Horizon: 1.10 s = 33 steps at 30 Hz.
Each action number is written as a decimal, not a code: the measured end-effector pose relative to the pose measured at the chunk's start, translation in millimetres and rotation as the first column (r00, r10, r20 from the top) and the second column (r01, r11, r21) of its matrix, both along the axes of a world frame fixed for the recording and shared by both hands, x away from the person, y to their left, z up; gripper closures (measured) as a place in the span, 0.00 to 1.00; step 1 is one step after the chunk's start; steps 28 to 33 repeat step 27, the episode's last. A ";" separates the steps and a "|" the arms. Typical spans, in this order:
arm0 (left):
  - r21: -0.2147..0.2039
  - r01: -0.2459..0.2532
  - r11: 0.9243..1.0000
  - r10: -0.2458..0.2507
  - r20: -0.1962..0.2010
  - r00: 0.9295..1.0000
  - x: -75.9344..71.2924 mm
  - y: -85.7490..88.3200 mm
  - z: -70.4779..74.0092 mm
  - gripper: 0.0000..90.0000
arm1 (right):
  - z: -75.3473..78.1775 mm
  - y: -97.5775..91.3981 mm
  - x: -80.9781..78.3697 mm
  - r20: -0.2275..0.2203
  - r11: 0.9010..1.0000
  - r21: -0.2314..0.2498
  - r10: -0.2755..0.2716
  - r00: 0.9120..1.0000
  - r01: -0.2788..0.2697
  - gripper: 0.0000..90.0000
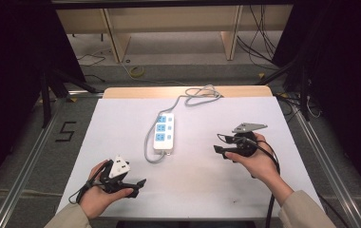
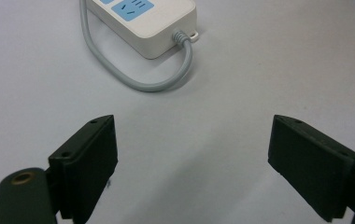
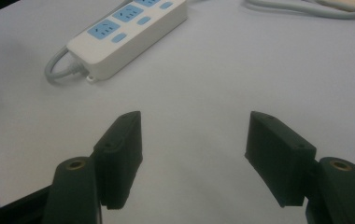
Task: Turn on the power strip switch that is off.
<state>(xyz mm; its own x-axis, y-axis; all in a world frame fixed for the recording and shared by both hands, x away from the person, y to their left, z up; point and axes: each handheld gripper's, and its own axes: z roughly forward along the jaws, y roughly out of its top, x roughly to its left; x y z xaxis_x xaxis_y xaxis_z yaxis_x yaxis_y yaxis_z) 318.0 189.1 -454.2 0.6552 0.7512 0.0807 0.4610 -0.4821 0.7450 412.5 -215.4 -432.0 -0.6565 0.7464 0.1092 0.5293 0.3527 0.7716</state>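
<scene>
White-topped rectangular table (image 1: 193, 180) with a bare wooden strip along its far edge. A white plastic three-outlet power strip with light-blue socket faces (image 1: 164, 132) lies flat near the middle of the table, long axis running away from the person, well apart from both hands. Its grey round cord (image 1: 149, 142) leaves the near end, loops to the left side of the strip and runs back to a loose coil at the far table edge. Left claw (image 1: 139, 183), black, held in the person's left hand (image 1: 98, 192) near the front-left of the table, pointing right, low over the surface; a white three-cornered plate sits on top of it. In the left gripper view its jaws stand wide apart with nothing between them, bare table below, and the near end of the power strip and cord loop ahead. Right claw (image 1: 218, 150), black with a grey three-cornered plate on top, held in the right hand (image 1: 257, 164) at the right of the table, pointing left toward the strip. In the right gripper view its jaws are likewise spread wide and hold nothing; the strip lies ahead to the upper left.
</scene>
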 end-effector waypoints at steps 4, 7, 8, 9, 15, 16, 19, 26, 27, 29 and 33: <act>-0.002 -0.002 1.000 0.002 0.000 1.000 0.0 0.3 0.1 0.17 | -5.5 -14.5 -14.6 0.004 0.999 0.041 -0.015 1.000 0.015 0.37; -0.002 -0.003 1.000 0.003 0.001 1.000 -0.1 0.4 0.3 0.17 | -9.5 -24.3 -26.4 0.012 0.998 0.059 -0.026 1.000 0.025 0.35; -0.002 -0.002 1.000 0.002 0.001 1.000 -0.2 0.4 0.3 0.17 | -10.4 -27.1 -30.0 0.017 0.998 0.059 -0.026 1.000 0.025 0.35; -0.003 -0.002 1.000 0.002 0.001 1.000 -0.3 0.3 0.4 0.17 | -10.8 -29.8 -33.8 0.021 0.998 0.061 -0.025 0.999 0.023 0.36; -0.001 -0.004 1.000 0.004 0.003 1.000 -0.4 0.4 0.5 0.17 | -12.9 -40.6 -54.1 0.054 0.996 0.089 -0.029 0.998 0.024 0.37; -0.001 -0.003 1.000 0.003 0.004 1.000 -0.4 0.3 0.6 0.17 | -13.2 -41.4 -57.0 0.057 0.995 0.094 -0.029 0.998 0.024 0.37; 0.004 0.000 1.000 0.000 0.005 1.000 -0.4 0.1 0.8 0.17 | -13.8 -42.9 -64.6 0.068 0.995 0.098 -0.026 0.997 0.019 0.37; -0.001 0.005 1.000 -0.005 0.004 1.000 -0.7 -2.3 0.8 0.17 | -12.9 -44.4 -70.6 0.079 0.995 0.098 -0.030 0.996 0.023 0.36; 0.000 0.009 1.000 -0.009 0.003 1.000 -0.6 -3.1 0.8 0.17 | -12.8 -44.8 -70.8 0.079 0.995 0.100 -0.032 0.996 0.024 0.36; 0.000 0.009 1.000 -0.009 0.003 1.000 -0.6 -3.1 0.8 0.17 | -12.8 -44.8 -70.8 0.079 0.995 0.100 -0.032 0.996 0.024 0.36; 0.000 0.009 1.000 -0.009 0.003 1.000 -0.6 -3.1 0.8 0.17 | -12.8 -44.8 -70.8 0.079 0.995 0.100 -0.032 0.996 0.024 0.36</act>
